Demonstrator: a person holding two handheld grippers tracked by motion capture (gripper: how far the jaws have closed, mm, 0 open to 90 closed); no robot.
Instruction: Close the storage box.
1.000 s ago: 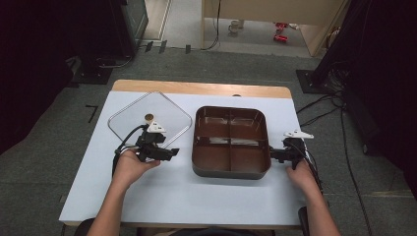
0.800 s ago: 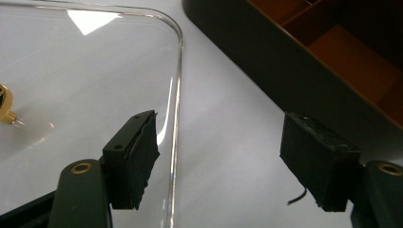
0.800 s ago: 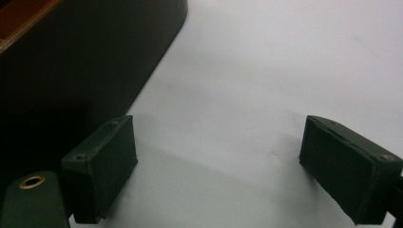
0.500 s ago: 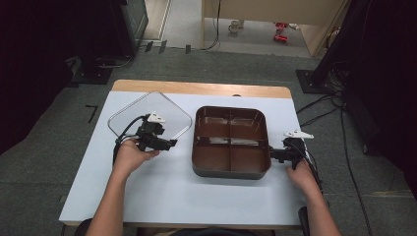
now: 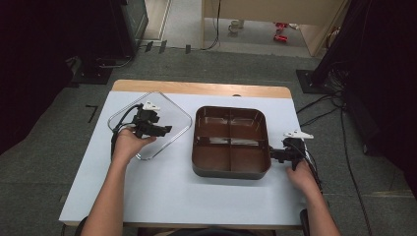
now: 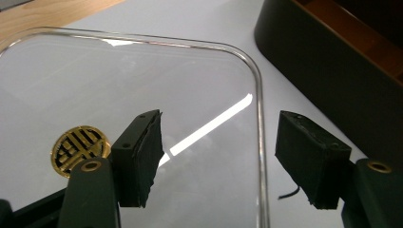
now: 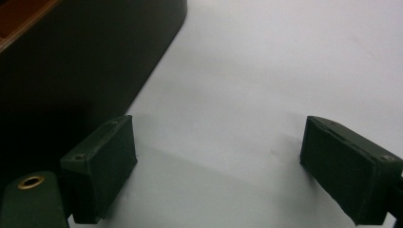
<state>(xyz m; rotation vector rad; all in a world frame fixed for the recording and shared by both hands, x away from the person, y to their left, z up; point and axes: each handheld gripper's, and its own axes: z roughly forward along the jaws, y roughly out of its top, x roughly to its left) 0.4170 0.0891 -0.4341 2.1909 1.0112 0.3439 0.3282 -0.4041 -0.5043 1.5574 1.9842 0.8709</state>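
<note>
Left hand-held gripper (image 5: 166, 130) moved over clear lid (image 5: 173, 114), jaws closing, astride its edge, not yet clamped. Right hand-held gripper (image 5: 271, 154) apart beside tray (image 5: 230, 172).

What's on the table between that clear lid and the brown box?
Nothing: between the clear lid and the brown box, the high view shows a bare strip of white table.

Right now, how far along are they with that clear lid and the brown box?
Early on. Nothing looks done: the clear lid lies flat on the table, beside the brown tray, which is uncovered. In hand: the left gripper straddles the lid's edge, jaws just closing, pads not yet pressing. The right gripper waits open by the tray's side. Left, probably: gripping, lifting and seating the lid.
</note>
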